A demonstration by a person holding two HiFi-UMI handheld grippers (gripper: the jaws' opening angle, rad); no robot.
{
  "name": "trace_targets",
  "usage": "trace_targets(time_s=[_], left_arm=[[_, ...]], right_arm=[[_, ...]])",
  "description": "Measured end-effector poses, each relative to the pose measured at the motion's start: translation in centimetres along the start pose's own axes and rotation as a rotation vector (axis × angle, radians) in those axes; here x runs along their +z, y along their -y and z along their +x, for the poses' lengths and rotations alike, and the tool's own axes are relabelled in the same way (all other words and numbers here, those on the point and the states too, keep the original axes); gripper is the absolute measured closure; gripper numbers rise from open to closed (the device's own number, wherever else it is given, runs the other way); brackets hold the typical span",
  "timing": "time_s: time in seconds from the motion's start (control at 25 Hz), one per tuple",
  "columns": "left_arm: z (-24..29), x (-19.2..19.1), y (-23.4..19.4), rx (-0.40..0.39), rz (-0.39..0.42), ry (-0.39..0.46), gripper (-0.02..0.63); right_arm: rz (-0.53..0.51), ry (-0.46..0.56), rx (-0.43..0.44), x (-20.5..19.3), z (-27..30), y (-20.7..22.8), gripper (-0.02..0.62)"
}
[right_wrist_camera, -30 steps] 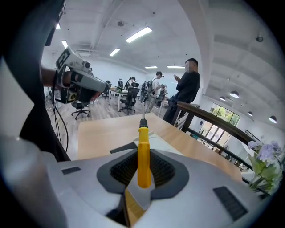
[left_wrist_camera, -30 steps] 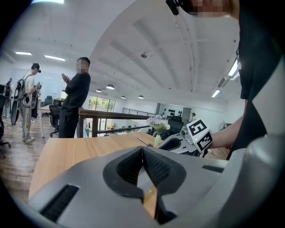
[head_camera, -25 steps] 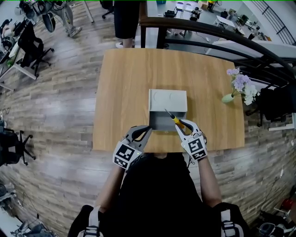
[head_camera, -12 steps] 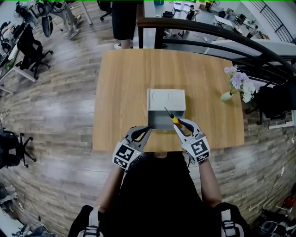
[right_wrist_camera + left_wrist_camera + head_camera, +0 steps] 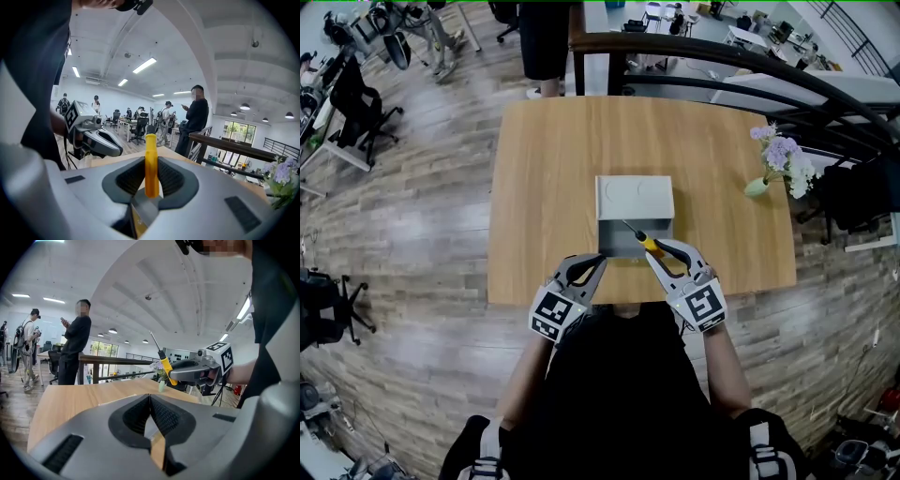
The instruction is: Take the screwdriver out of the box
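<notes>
Light wooden tabletop (image 5: 548,187) is carrying a little green vase of purple flowers (image 5: 783,159) near its right edge, black railing (image 5: 703,54) curving behind.

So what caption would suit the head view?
Right gripper holds the yellow-handled screwdriver over the grey box; left gripper shut alongside.

Pale, matt wood grain covers the worktop (image 5: 553,169), and the box (image 5: 635,197) on it has smooth, dull grey walls; the floor (image 5: 412,234) is wood planking with a faint sheen. The screwdriver (image 5: 151,145) has a smooth yellow plastic handle and a slim bare-metal shaft. The right tongs (image 5: 151,159) are matt grey plastic with dark ribbed pads (image 5: 172,180).
</notes>
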State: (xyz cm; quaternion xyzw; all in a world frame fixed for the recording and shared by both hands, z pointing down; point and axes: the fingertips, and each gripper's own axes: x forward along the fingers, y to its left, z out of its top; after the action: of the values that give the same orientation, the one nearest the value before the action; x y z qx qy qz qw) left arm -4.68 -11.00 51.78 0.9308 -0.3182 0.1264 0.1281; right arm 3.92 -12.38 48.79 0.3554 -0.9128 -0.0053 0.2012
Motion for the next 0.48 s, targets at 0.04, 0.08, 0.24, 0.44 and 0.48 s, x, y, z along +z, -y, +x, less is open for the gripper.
trace_targets(time_s=[0.04,0.08,0.24,0.44,0.48], left_arm=[[-0.03,-0.11,-0.01,-0.001,-0.001,-0.001,0.583],[-0.04,-0.17,0.0,-0.001,-0.001,-0.002,0.583],[-0.07,-0.08,0.0,-0.001,-0.004,-0.001,0.584],[-0.34,0.01,0.17,0.005,-0.007,0.002,0.583],[-0.33,-0.02,0.21,0.006,-0.008,0.002,0.583]], right_arm=[[0.016,0.005,-0.004,0.27,0.01,-0.07,0.502],[0.031,0.008,-0.008,0.46,0.01,-0.1,0.502],[0.015,0.004,0.003,0.66,-0.02,-0.15,0.502],[0.023,0.005,0.009,1.04,-0.13,-0.43,0.502],[0.013,0.003,0.011,0.96,-0.13,-0.39,0.502]])
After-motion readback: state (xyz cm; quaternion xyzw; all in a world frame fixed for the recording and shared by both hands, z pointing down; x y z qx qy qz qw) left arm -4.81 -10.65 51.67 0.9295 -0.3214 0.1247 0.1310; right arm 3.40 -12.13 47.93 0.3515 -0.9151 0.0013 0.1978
